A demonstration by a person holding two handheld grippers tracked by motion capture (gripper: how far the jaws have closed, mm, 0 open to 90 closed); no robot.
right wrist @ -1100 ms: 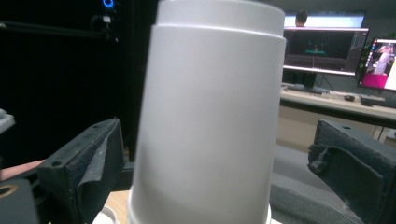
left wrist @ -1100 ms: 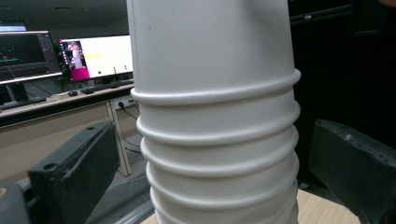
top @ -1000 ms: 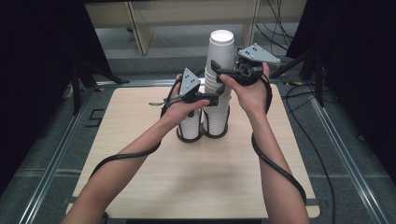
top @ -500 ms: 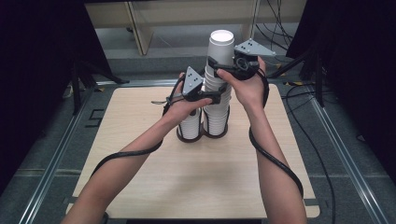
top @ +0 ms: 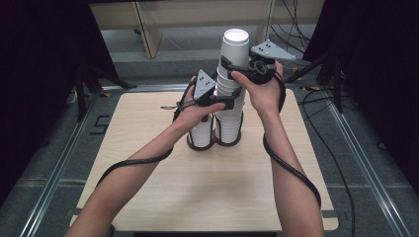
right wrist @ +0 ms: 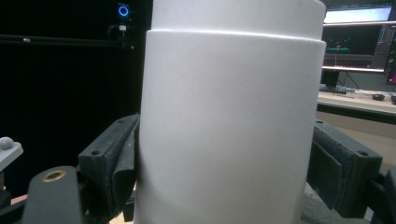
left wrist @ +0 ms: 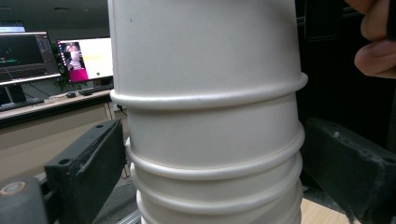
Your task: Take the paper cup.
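Separating cups looks like the step in hand: on the counter [top: 148, 187] a tall stack of white paper cups [top: 231, 94] stands upright in a dark two-ring holder [top: 213, 144], with a shorter stack [top: 201, 132] in the ring beside it. The left gripper [top: 228, 104] sits around the middle of the tall stack, jaws fairly wide on either side; in the left gripper view the right jaw meets a cup rim [left wrist: 210, 99], while I cannot tell whether the left one touches. The right gripper [top: 228, 66] is up at the top cup [right wrist: 231, 121], its jaws have just been closing with that cup between them, and in the right gripper view both pads sit against the wall. Next move, I'd judge: firm brace below, then a straight lift of the top cup, no twisting or the stack tips. No brand or print readable on the cups; screens behind show text too small to read.
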